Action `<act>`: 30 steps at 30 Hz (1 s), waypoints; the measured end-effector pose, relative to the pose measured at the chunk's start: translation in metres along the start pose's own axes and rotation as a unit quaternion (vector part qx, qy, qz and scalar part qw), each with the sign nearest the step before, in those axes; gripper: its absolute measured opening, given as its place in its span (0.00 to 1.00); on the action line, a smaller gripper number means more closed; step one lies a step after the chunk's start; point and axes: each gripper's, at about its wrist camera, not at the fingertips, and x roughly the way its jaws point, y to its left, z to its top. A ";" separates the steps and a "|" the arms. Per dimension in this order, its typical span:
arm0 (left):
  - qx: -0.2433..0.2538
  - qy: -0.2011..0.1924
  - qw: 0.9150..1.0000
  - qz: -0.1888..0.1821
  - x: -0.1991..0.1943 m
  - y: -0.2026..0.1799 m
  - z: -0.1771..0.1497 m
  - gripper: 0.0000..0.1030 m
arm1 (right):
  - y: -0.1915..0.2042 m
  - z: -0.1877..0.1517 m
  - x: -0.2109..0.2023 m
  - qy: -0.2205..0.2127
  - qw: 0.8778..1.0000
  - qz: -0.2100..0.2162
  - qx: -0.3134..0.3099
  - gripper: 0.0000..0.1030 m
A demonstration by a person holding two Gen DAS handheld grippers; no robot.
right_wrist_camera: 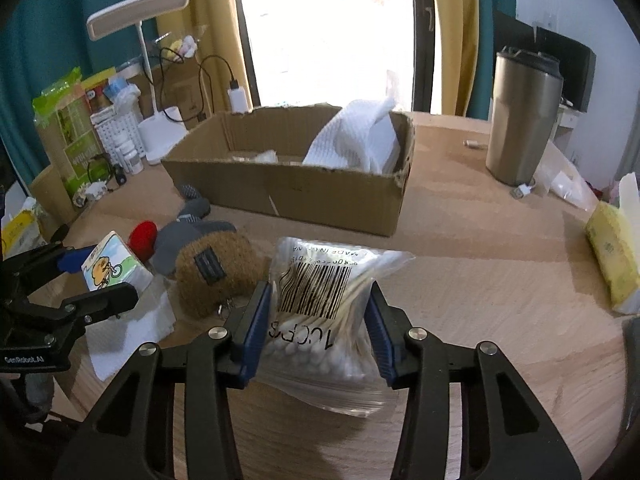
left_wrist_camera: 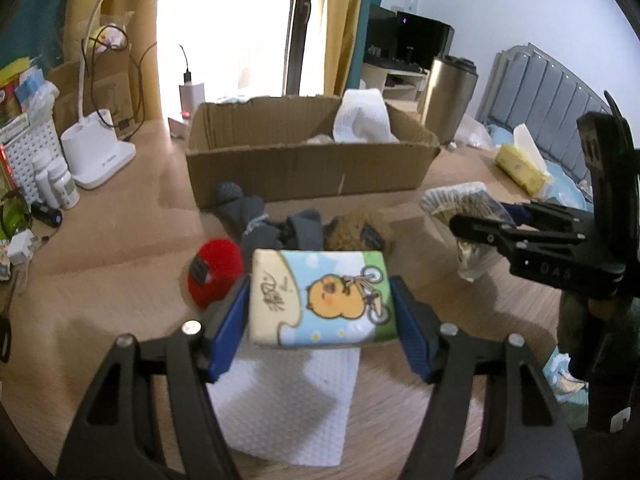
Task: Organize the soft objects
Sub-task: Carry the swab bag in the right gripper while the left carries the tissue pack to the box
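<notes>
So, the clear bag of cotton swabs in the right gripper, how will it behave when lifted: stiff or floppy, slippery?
Probably floppy: the bag of cotton swabs is thin clear film, creased where the right gripper squeezes it. Likely light, since it holds only swabs. Perhaps slippery: the glossy plastic may slide between the blue pads, and loose swabs can shift inside.

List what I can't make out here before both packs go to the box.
- Cardboard box floor: left wrist view, near wall hides it; right wrist view, white cloth covers the right end.
- Grey plush: left wrist view, tissue pack in the left gripper hides its lower part.
- Cotton swab bag label: right wrist view, text too blurred.
</notes>
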 end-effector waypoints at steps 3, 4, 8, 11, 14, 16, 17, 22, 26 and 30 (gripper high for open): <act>-0.002 -0.008 1.000 0.001 -0.004 0.001 0.006 0.66 | -0.001 0.006 -0.005 -0.008 1.000 0.000 -0.003 0.47; -0.002 -0.011 1.000 0.002 -0.005 0.001 0.008 0.66 | -0.001 0.008 -0.006 -0.011 1.000 0.000 -0.004 0.47; -0.004 -0.021 1.000 0.004 -0.010 0.003 0.016 0.66 | -0.004 0.015 -0.010 -0.021 1.000 0.000 -0.006 0.47; -0.006 -0.027 1.000 0.006 -0.012 0.004 0.022 0.66 | -0.005 0.021 -0.011 -0.025 1.000 0.002 -0.006 0.47; -0.007 -0.031 0.999 0.009 -0.013 0.005 0.027 0.66 | -0.007 0.026 -0.012 -0.030 1.000 0.004 -0.008 0.47; -0.008 -0.033 0.999 0.011 -0.014 0.006 0.031 0.66 | -0.007 0.029 -0.013 -0.033 0.999 0.006 -0.009 0.47; -0.009 -0.035 0.999 0.012 -0.014 0.007 0.032 0.66 | -0.008 0.031 -0.014 -0.035 0.999 0.007 -0.010 0.47; -0.012 -0.041 0.999 0.014 -0.013 0.009 0.041 0.66 | -0.009 0.041 -0.016 -0.045 0.999 0.010 -0.013 0.47; -0.014 -0.047 0.999 0.014 -0.011 0.010 0.049 0.66 | -0.008 0.047 -0.018 -0.051 0.998 0.014 -0.015 0.47; -0.018 -0.056 0.998 0.016 -0.010 0.013 0.055 0.67 | -0.006 0.051 -0.019 -0.055 0.998 0.018 -0.018 0.47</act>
